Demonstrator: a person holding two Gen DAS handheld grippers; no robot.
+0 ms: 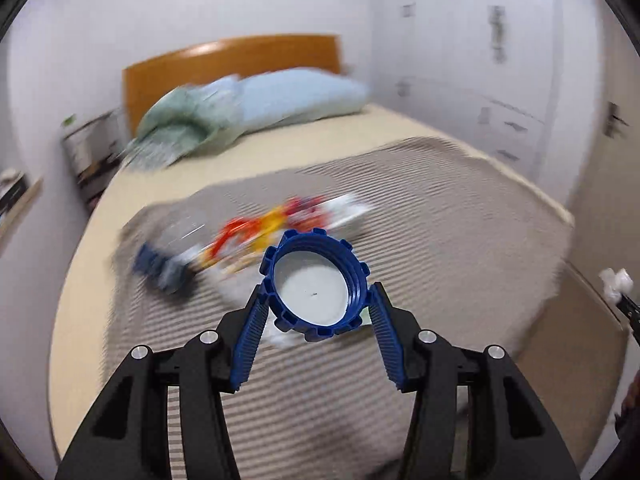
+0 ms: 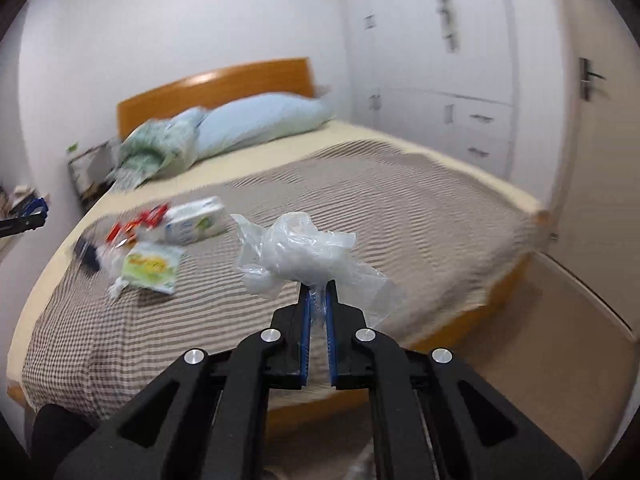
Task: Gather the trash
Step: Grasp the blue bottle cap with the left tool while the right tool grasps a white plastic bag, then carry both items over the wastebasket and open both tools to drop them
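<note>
left claw (image 1: 316,300) grips blue cap (image 1: 316,284) by ribbed rim: rigid, light, could pop free | right claw (image 2: 319,292) clenched on plastic wrap (image 2: 296,256): limp, slippery, pinch bunched middle

walls white | bed (image 2: 360,200) wooden headboard (image 2: 212,88) | wardrobe (image 2: 432,60) white | floor (image 2: 540,340) beige

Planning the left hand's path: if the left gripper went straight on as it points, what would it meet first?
Probably the striped blanket near the blurred wrappers. The left gripper, holding the blue cap, points down at the bed; blur leaves depth unclear.
</note>
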